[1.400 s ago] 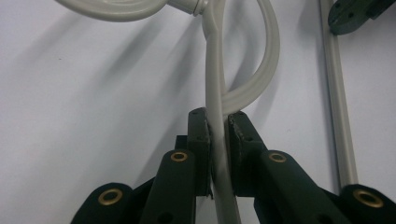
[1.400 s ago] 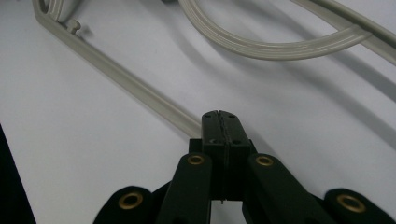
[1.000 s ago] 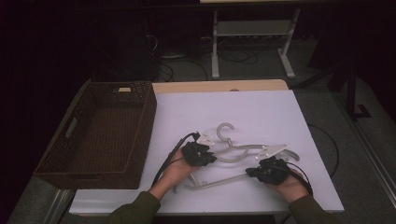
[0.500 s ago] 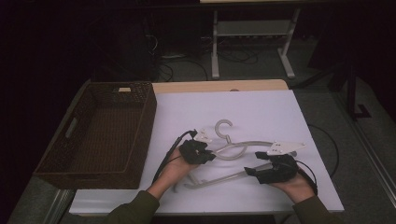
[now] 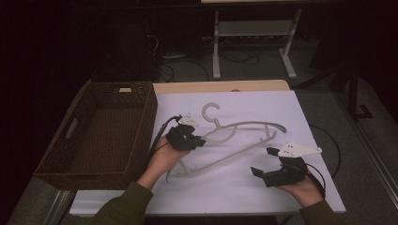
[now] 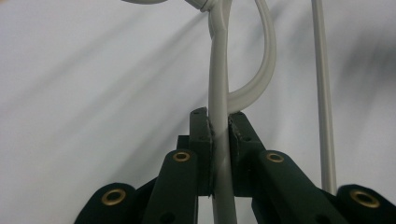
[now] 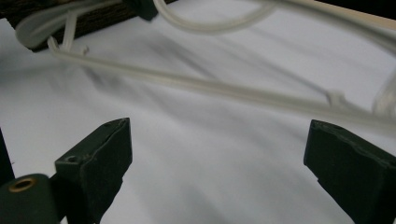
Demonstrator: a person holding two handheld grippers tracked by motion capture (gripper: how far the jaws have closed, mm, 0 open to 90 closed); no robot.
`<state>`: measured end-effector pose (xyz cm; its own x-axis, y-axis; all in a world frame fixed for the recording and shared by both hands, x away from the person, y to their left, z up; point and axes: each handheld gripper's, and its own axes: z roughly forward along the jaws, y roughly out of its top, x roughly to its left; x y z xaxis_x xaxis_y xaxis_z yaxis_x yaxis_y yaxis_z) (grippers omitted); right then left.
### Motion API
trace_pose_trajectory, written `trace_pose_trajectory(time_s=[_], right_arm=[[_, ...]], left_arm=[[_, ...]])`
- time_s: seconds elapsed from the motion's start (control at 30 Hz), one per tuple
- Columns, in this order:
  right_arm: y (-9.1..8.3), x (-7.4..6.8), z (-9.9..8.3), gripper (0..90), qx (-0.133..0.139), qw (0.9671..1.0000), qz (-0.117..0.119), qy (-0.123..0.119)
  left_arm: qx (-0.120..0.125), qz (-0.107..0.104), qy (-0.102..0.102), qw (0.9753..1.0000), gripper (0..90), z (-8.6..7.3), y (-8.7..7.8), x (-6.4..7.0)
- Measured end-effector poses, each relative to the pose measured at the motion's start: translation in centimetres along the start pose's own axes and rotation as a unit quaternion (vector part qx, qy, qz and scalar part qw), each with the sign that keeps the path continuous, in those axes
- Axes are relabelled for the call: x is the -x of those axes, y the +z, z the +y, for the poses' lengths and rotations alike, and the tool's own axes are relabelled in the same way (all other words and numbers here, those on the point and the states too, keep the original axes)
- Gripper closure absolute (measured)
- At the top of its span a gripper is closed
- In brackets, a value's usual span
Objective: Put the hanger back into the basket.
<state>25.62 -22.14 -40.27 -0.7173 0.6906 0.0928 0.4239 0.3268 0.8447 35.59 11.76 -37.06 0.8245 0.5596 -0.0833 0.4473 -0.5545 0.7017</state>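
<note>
With the left claw (image 5: 199, 139) clamped on the pale hanger (image 5: 244, 140) lying on the white worktop (image 5: 253, 105) beside the basket (image 5: 101, 129), and the right claw (image 5: 264, 161) apart nearby, lift slowly to avoid swinging.

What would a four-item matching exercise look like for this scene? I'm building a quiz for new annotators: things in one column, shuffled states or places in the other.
Things:
1. left claw
2. right claw
3. hanger
4. wicker basket

States or places:
A. dark brown, at the table's left edge
B. jaws wide apart, gripping nothing
C. pale, lying across the white tabletop
D. jaws closed on a pale bar

Pairs: 1-D, 2-B, 3-C, 4-A
</note>
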Motion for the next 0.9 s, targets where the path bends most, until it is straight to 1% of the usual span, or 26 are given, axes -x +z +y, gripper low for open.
trace_pose_trajectory(time_s=[0.07,0.13,0.23,0.3,0.5,0.57,0.77,0.9], right_arm=[[-0.1,0.1,-0.1,7.7,0.000,1.0000,0.000,0.002],[-0.3,0.2,-0.3,7.7,-0.002,1.0000,-0.001,0.004],[-0.5,0.3,-0.5,7.7,-0.003,1.0000,-0.004,0.008],[-0.6,0.4,-0.6,7.7,-0.002,1.0000,-0.006,0.007],[-0.7,0.6,-0.7,7.7,0.004,0.9999,-0.013,0.007],[-0.7,0.7,-0.7,7.7,0.005,0.9999,-0.015,0.008],[-0.7,0.8,-0.8,7.6,0.008,0.9996,-0.024,0.011],[-0.7,1.0,-0.9,7.4,0.013,0.9993,-0.030,0.017]], left_arm=[[-0.002,0.006,-0.003,1.0000,82.8,0.3,-0.8,-0.4],[0.004,0.012,-0.009,0.9999,82.8,0.6,-1.6,-0.7],[0.014,0.009,-0.017,0.9997,82.8,1.0,-2.9,-1.3],[0.017,0.011,-0.022,0.9995,82.8,1.1,-3.9,-1.8],[0.019,0.029,-0.029,0.9990,82.8,1.6,-6.7,-3.0],[0.023,0.034,-0.035,0.9985,82.8,1.6,-7.7,-3.5],[0.029,0.047,-0.039,0.9977,82.8,1.8,-10.6,-4.9],[0.037,0.055,-0.050,0.9965,82.8,1.5,-12.4,-6.0]])
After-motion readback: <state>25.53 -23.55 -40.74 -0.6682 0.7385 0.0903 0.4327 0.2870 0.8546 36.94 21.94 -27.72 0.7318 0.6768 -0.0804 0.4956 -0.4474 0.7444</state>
